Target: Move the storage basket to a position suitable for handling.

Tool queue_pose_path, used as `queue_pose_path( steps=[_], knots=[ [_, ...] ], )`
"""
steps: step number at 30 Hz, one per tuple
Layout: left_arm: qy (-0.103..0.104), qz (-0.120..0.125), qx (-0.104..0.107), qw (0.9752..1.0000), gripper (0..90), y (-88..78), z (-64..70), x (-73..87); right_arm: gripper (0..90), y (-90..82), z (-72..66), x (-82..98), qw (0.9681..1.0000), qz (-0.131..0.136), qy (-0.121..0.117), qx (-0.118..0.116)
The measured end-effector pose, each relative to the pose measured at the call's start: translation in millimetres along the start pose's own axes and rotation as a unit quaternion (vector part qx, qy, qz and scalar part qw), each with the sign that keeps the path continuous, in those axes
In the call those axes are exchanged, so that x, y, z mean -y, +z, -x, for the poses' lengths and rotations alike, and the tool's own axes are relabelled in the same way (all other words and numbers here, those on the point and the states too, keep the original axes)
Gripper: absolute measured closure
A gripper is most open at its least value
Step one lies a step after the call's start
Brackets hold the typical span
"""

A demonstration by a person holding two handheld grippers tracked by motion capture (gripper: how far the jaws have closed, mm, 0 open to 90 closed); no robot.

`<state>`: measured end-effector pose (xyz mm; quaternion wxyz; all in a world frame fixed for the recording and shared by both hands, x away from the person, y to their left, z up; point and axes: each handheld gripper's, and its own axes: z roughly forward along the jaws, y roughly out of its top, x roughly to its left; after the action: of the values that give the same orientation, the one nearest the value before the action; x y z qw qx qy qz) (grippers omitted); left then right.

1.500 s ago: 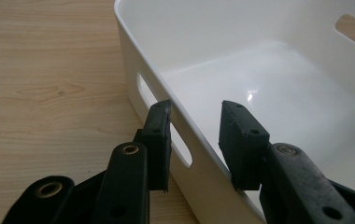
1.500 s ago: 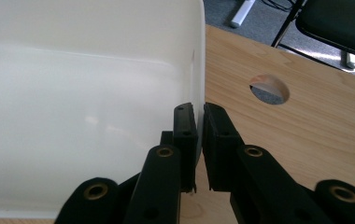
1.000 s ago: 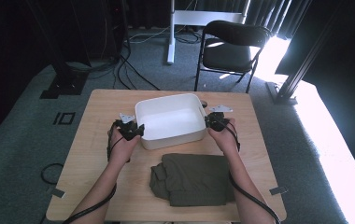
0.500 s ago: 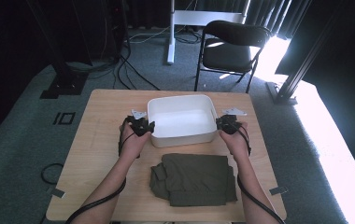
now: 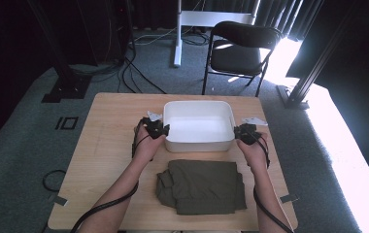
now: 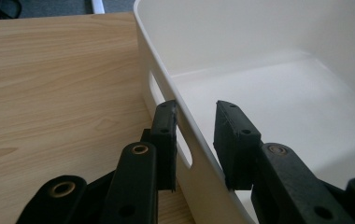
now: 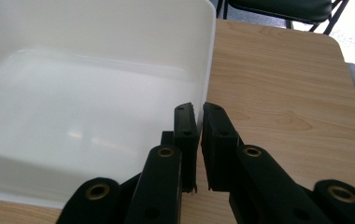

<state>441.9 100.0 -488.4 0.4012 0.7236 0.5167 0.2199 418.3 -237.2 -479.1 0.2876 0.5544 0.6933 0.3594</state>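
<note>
A white plastic bin (image 5: 199, 104) stands empty in the middle of the wooden table (image 5: 109, 131). My left gripper (image 5: 159, 129) is at the bin's left wall. In the left gripper view that wall (image 6: 185, 126), with its handle slot, runs between the jaws, one outside and one inside, and my left gripper (image 6: 195, 109) is open with a gap on the inner side. My right gripper (image 5: 244, 132) is at the bin's right wall. In the right gripper view my right gripper (image 7: 200, 109) is shut on the wall's rim (image 7: 207, 56). A folded olive garment (image 5: 202, 187) lies in front of the bin.
A black folding chair (image 5: 243, 46) and a white post (image 5: 177, 29) stand beyond the table's far edge. Cables trail from both grippers along the forearms. Bare tabletop lies left of the bin (image 6: 49, 84) and right of it (image 7: 278, 93).
The bin has slid to the right across the table with both grippers at its side walls. The garment has not moved.
</note>
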Motion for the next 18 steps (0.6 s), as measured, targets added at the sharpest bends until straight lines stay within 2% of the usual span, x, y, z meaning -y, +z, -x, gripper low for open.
queue_pose_path(
  steps=[9, 15, 18],
  knots=[
    [0.011, -0.002, 0.006, 0.9999, 72.2, 4.4, 9.4, -2.0, 84.9, -10.1, 10.5, 7.8, 0.9999, 0.003, 0.014, 0.001],
    [0.02, -0.005, 0.008, 0.9998, 71.8, 4.0, 9.8, -2.5, 84.7, -10.5, 10.8, 7.5, 1.0, 0.0, 0.009, 0.001],
    [0.017, -0.007, 0.013, 0.9998, 71.5, 3.3, 9.0, -2.6, 84.8, -10.5, 11.0, 7.2, 1.0, 0.001, 0.007, 0.001]
  ],
)
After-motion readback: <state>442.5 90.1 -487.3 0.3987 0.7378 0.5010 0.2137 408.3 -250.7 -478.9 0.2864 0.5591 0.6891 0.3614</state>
